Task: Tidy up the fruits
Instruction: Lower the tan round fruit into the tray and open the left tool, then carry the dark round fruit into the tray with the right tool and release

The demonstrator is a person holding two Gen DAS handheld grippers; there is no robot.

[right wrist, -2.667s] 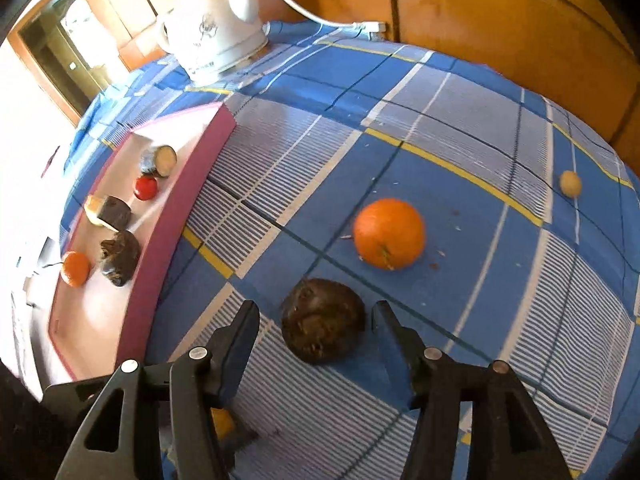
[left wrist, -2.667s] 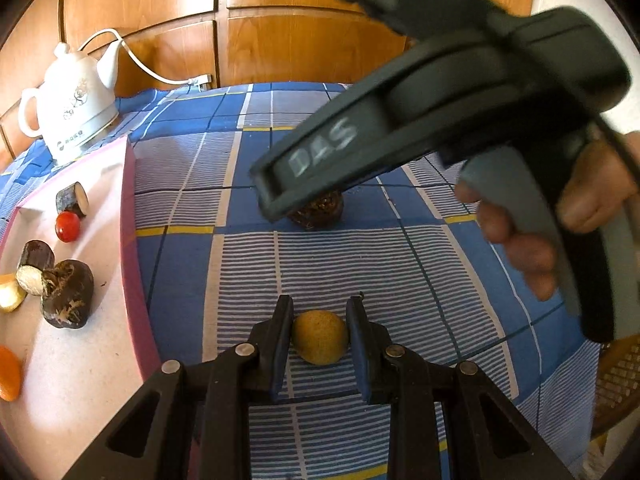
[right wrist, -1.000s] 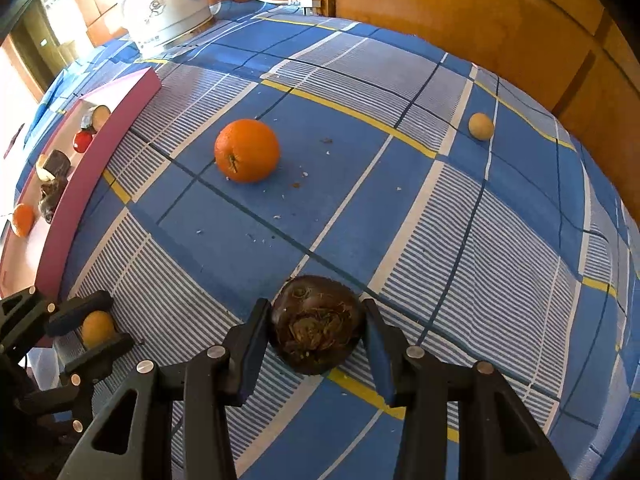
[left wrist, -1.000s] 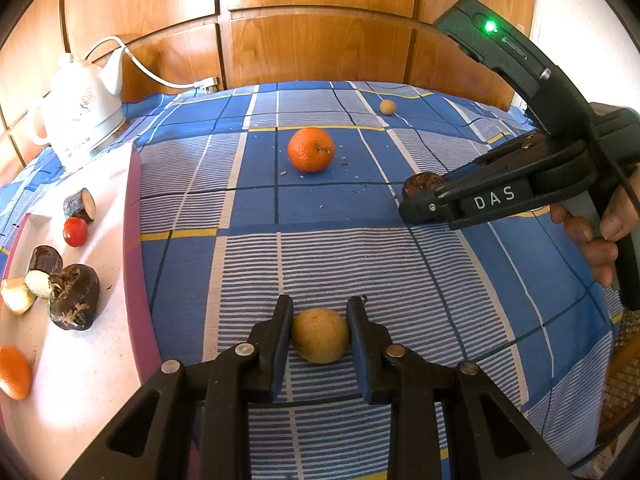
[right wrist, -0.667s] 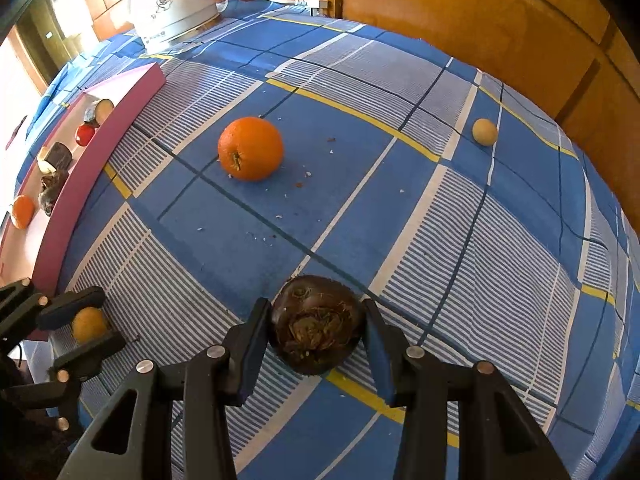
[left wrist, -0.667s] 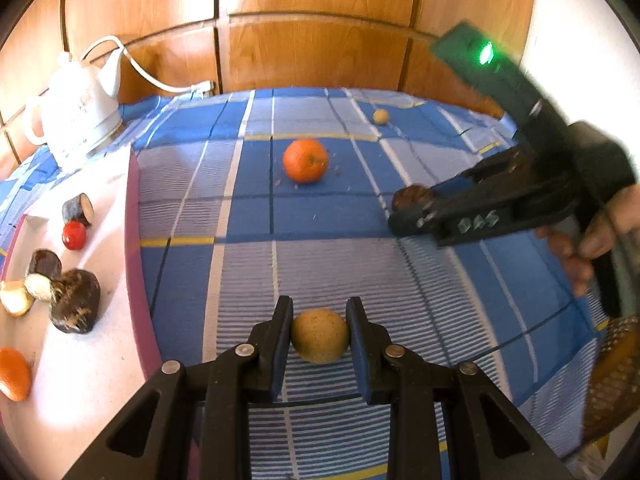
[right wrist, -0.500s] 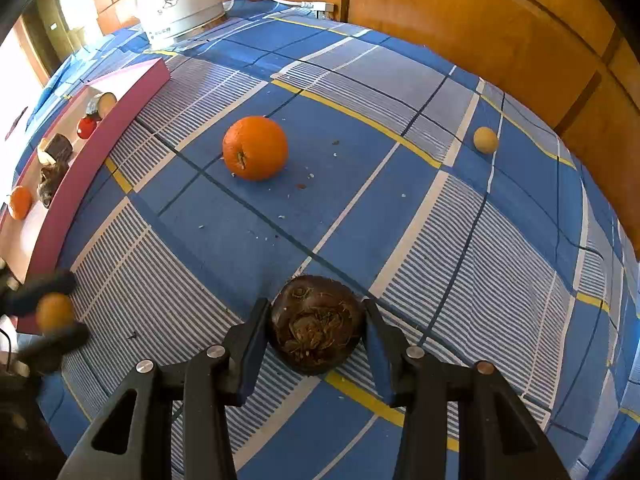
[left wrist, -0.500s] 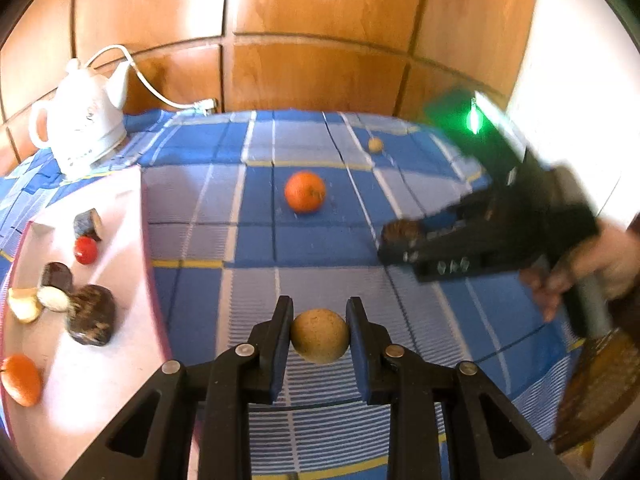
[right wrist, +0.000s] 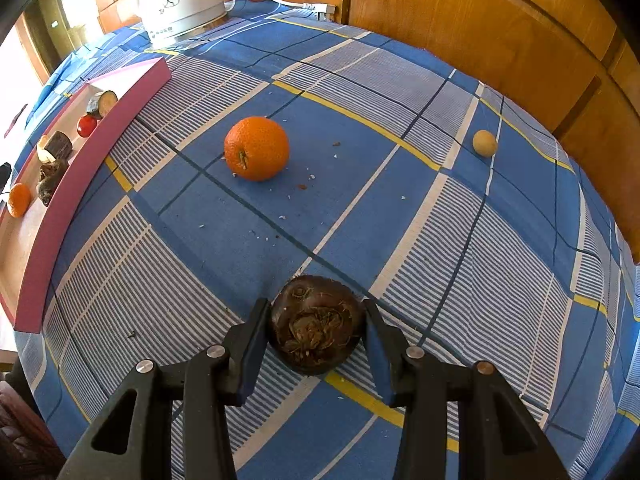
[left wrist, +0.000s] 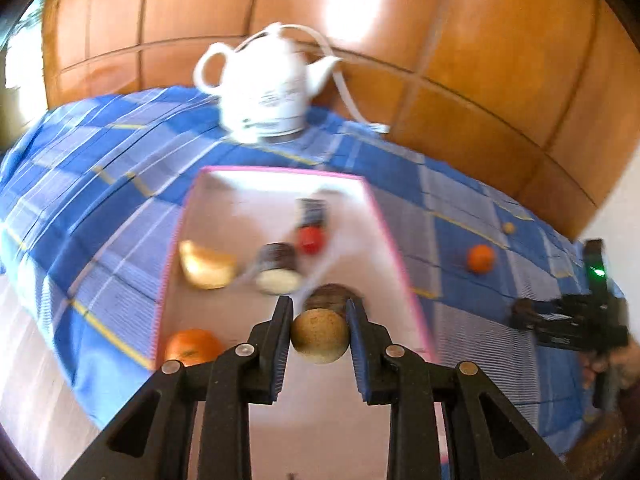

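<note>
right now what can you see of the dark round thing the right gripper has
The dark brown fruit is roundish and flattened, with a rough, matte skin and a tuft of dry, fibrous scales at its centre facing the camera. It sits between the jaws of the right gripper, whose blue-lined pads press its left and right sides. Below it lies the blue checked tablecloth; whether it rests on the cloth or is lifted just clear cannot be told. It looks whole and uncut.
</note>
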